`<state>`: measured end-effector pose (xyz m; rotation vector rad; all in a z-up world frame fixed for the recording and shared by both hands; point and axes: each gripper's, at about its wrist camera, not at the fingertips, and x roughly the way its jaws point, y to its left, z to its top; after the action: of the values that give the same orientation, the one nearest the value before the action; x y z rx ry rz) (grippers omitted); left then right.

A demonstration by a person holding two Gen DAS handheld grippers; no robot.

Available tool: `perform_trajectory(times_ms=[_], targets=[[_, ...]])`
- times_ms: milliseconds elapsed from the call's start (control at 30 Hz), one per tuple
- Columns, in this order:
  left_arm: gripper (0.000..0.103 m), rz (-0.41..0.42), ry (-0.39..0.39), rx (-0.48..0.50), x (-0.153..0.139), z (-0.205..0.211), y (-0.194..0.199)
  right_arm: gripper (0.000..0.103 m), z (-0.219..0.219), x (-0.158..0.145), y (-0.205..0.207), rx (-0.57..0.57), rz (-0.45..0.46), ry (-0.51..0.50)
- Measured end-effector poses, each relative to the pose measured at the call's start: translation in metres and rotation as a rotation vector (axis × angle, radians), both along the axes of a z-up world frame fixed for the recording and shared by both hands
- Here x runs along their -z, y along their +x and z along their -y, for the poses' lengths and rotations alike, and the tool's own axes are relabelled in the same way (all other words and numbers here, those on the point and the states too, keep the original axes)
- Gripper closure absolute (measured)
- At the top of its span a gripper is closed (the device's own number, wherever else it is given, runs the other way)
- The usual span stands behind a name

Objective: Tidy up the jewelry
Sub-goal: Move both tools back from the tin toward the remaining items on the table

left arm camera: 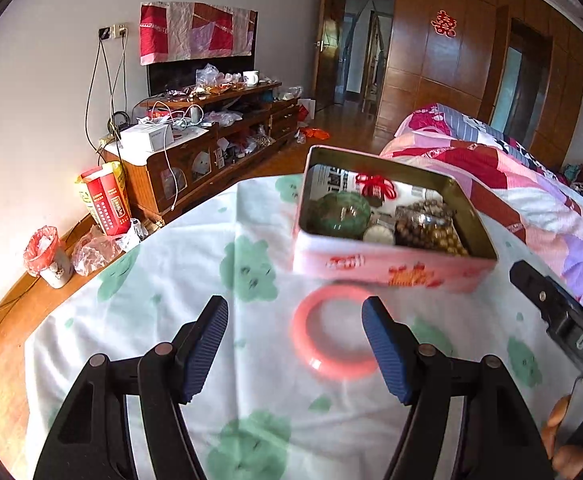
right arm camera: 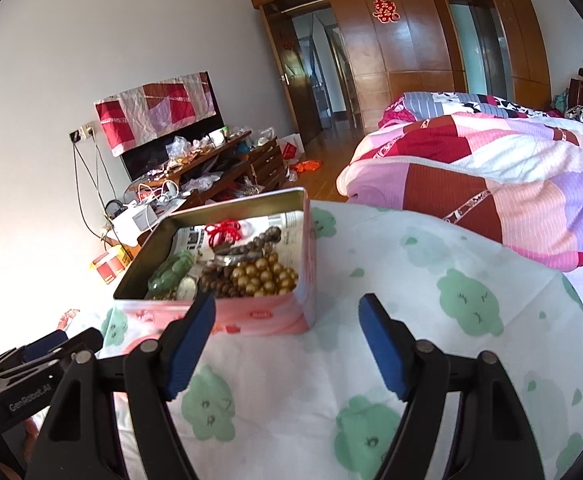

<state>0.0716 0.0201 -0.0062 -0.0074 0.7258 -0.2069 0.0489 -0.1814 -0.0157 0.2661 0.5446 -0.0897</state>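
Note:
A pink tin box [left arm camera: 391, 270] stands open on a white cloth with green prints [left arm camera: 211, 280]. It holds a green bangle [left arm camera: 341, 210], brown and gold beads [left arm camera: 431, 228] and a red cord [left arm camera: 375, 186]. A pink bangle [left arm camera: 331, 332] lies on the cloth just in front of the box. My left gripper [left arm camera: 295, 312] is open and empty above the cloth, with the pink bangle by its right finger. In the right wrist view the box [right arm camera: 259, 316] sits left of centre with gold beads [right arm camera: 267, 276] inside. My right gripper [right arm camera: 287, 308] is open and empty, just in front of the box's near corner.
A quilt in pink, red and purple [right arm camera: 491, 184] lies on the bed to the right. A cluttered wooden TV cabinet [left arm camera: 211, 136] stands along the left wall, with bags and a small bin [left arm camera: 49, 256] on the floor. The other gripper [left arm camera: 563, 332] shows at the right edge.

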Motion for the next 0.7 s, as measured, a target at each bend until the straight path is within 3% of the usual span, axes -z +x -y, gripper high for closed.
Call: perform_trajectory(times_ms=[267,433,600,700], targets=[[0.033,-0.076,-0.084,-0.038,0.013,-0.038,-0.031,0.026,-0.009,0.004,-0.024,-0.023,-0.051,-0.004],[0.033,-0.106,-0.055,-0.037,0.024,-0.038,-0.045,0.026,-0.022,0.010,-0.039,-0.090,-0.106,0.002],[0.033,-0.106,-0.068,-0.062,0.024,-0.044,-0.052,0.044,-0.048,0.012,-0.057,-0.240,-0.175,-0.017],[0.033,-0.115,-0.078,-0.068,0.025,-0.049,-0.054,0.049,-0.066,0.017,-0.068,-0.347,-0.234,-0.027]])
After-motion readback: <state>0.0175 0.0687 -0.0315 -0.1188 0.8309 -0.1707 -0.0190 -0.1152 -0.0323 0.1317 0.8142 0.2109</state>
